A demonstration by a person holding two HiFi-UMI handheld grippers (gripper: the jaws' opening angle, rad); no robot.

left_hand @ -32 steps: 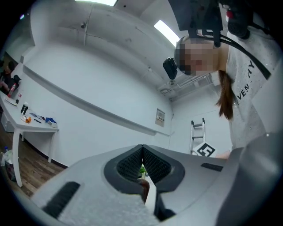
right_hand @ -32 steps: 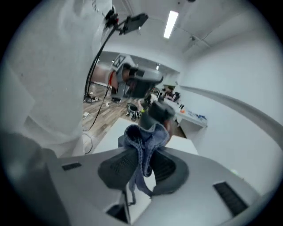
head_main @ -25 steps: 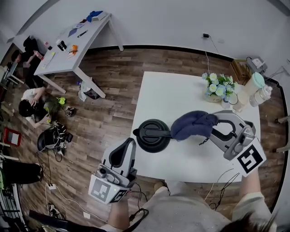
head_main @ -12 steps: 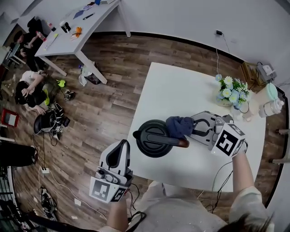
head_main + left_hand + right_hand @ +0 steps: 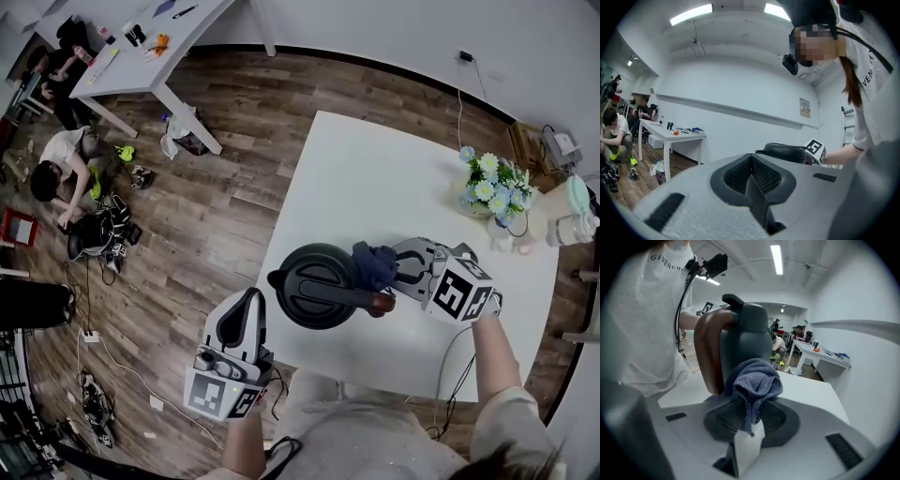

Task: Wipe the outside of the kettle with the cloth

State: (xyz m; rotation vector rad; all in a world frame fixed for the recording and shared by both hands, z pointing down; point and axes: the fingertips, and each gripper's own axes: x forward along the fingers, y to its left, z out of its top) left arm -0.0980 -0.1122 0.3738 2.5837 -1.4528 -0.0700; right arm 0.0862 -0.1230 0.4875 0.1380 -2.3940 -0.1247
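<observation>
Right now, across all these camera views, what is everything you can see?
kettle: one, dark with a brown handle, on the near table's left part
cloth: one, blue, bunched against the kettle's side
near table: one, white, in front of the person
flowers: one bunch, white and blue, at the near table's right edge
containers: pale, just right of the flowers; count unclear
far table: one, white, top left, small items on it
people: at least two, low down by the far table
bags: dark, on the wooden floor at left
left gripper: grey, jaws together, empty, off the near table's front-left corner
right gripper: grey, jaws shut on the cloth
</observation>
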